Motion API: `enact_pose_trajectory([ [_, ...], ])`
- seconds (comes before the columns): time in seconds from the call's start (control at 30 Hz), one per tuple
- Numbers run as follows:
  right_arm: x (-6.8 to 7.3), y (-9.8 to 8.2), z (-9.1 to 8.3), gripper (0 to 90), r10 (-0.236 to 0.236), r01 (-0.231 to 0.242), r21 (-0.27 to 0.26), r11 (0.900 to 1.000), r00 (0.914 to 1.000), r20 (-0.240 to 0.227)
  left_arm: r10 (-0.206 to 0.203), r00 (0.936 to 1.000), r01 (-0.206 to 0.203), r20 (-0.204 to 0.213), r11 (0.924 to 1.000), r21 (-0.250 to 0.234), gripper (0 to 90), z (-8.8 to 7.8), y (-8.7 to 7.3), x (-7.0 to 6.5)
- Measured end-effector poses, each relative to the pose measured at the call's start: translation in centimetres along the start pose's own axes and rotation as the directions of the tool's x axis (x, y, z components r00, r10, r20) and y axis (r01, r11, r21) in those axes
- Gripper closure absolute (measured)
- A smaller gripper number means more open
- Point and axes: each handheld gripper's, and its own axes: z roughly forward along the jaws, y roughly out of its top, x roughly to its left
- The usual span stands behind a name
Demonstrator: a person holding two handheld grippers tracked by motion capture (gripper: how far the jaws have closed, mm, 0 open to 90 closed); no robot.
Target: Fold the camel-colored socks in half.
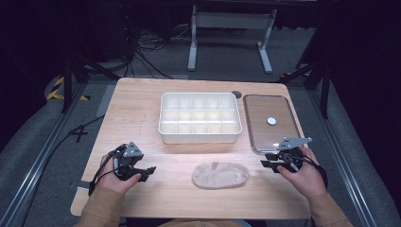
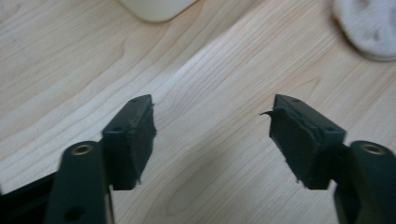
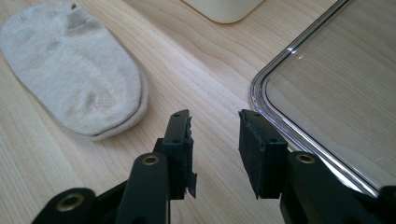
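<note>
The wooden bench [image 1: 142,118] was seen from above, and beyond its centre, toward twelve o'clock, a white divided organiser box [image 1: 199,118] was placed. At about two o'clock a clear lid [image 1: 272,123] was laid flat just beside the box. A beige sock [image 1: 220,175] was laid flat near the bench's six o'clock edge, between the two hands and apart from both. The left gripper [image 1: 146,172] was held at about eight o'clock, its jaws spread wide with only bare wood between them. The right gripper [image 1: 269,164] was held at about four o'clock, by the lid's near corner, its jaws parted partway and nothing held between them. The work was judged to be at the approach step, the sock not yet touched. For the next move, one gripper would likely have to be brought over the sock's edge and its jaws closed on the fabric, probably thin and limp.
</note>
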Motion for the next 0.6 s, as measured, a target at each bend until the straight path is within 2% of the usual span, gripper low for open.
enact_pose_trajectory([
  [0.1,0.11,-0.08,-0.14,64.1,0.002,-0.002,-0.004,1.0,1.0,-0.003,-0.004,1.0,0.004,-0.003,1.0,-0.001,29.5,-0.08,0.19,0.03],
  [0.13,0.12,-0.13,-0.2,64.0,0.001,-0.001,-0.006,1.0,1.0,-0.002,0.016,0.9999,-0.016,-0.001,0.9998,0.01,31.2,-0.07,0.3,0.08],
  [0.37,0.25,-0.08,-0.27,63.7,0.007,-0.007,-0.017,1.0,0.9999,-0.008,0.008,1.0,-0.008,0.0,1.0,-0.003,40.2,-0.11,0.45,-0.25],
  [0.6,0.48,-0.03,-0.31,64.5,0.005,-0.005,-0.023,1.0,0.9999,-0.015,0.029,0.9989,-0.028,0.037,0.9994,-0.021,48.6,-0.2,0.7,-0.53],
])
